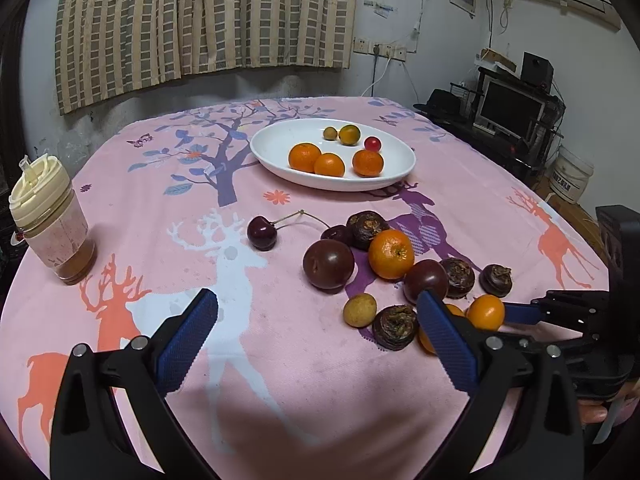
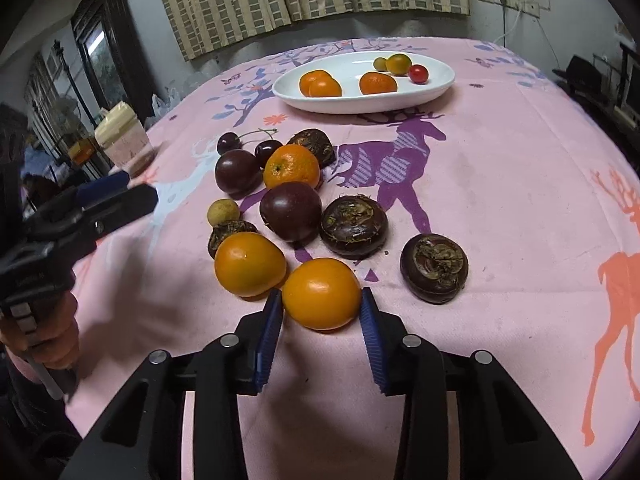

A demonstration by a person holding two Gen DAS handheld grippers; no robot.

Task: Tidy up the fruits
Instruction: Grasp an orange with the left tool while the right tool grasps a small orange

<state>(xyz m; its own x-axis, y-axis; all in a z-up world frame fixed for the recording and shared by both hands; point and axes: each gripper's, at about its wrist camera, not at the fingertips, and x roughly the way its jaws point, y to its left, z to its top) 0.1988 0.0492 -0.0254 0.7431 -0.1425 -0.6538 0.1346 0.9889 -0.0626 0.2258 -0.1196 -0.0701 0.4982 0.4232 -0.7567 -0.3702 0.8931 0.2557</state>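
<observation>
My right gripper (image 2: 321,312) is shut on a smooth orange fruit (image 2: 321,294) at the near end of the pile, with a blue pad pressed to each side of it. A twin orange fruit (image 2: 250,264) lies just to its left. Dark plums (image 2: 291,211), a mandarin (image 2: 292,166), water chestnuts (image 2: 354,226), cherries (image 1: 262,233) and a longan (image 1: 360,310) lie loose on the pink cloth. The white oval plate (image 1: 276,160) farther back holds mandarins (image 1: 305,157) and small fruits. My left gripper (image 1: 316,300) hangs open above the cloth with nothing between its fingers.
A jar with a cream lid (image 1: 48,232) stands at the cloth's left edge. A hand (image 2: 56,340) holds the left gripper at the left of the right wrist view. A monitor (image 1: 512,106) and a white bucket (image 1: 570,176) stand beyond the table's right side.
</observation>
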